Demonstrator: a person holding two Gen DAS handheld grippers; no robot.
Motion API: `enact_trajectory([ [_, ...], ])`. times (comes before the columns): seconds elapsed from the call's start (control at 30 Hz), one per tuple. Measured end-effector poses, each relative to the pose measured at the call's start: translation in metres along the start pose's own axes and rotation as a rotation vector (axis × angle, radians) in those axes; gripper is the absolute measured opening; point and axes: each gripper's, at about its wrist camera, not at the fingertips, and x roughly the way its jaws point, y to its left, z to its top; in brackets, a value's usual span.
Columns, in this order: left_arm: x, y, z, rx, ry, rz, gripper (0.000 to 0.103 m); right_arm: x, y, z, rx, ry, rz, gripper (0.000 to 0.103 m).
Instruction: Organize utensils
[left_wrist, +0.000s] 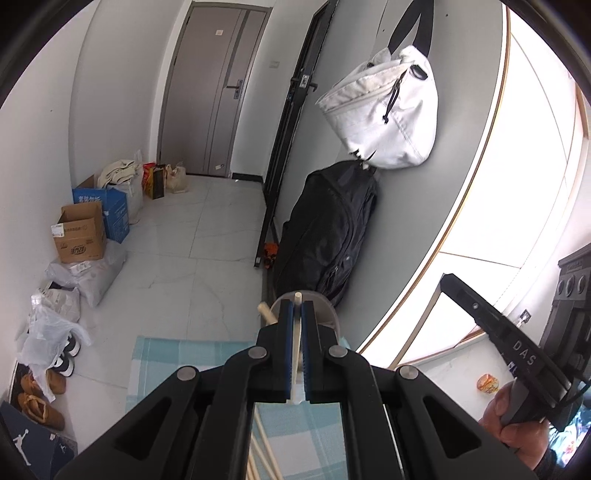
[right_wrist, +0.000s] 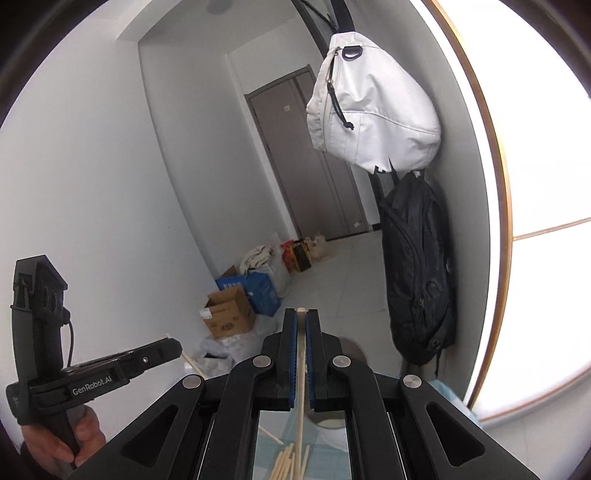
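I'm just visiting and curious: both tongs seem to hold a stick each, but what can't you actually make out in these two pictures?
- Utensil holder, left wrist view: mostly behind the left tongs; its contents are unseen.
- Loose chopsticks, right wrist view: cut off by the bottom edge and the right tongs, so they cannot be counted.
- Small orange item, left wrist view: too small to identify.

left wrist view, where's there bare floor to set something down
The tiled floor is bare in the middle, between the black backpack by the right wall and the cardboard box. The left wall is crowded: boxes, bags, shoes.
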Motion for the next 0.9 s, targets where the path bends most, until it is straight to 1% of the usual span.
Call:
enact_trajectory([
  [0.17,0.011,-0.006,0.021,-0.005,-0.01,-0.023,0.0,0.019,-0.006,0.022,0.005,-0.022,-0.001,0.004],
  [0.3,0.025,-0.006,0.04,0.001,-0.016,-0.031,0.0,0.044,-0.007,0.041,-0.031,-0.038,-0.005,0.003],
  [0.47,0.043,-0.002,0.052,0.002,-0.022,-0.036,0.0,0.075,-0.009,0.056,-0.068,-0.053,-0.026,0.003],
  [0.67,0.069,0.004,0.057,0.006,0.005,-0.035,0.0,0.108,-0.02,0.06,-0.073,-0.058,-0.039,0.003],
  [0.73,0.077,0.008,0.054,0.014,0.019,-0.033,0.0,0.118,-0.023,0.059,-0.087,-0.057,-0.042,0.003],
  [0.8,0.084,0.01,0.053,0.016,0.032,-0.027,0.0,0.127,-0.025,0.055,-0.102,-0.051,-0.058,0.003],
  [0.9,0.096,0.014,0.05,0.005,0.071,-0.038,0.0,0.137,-0.034,0.047,-0.089,-0.039,-0.054,0.003],
])
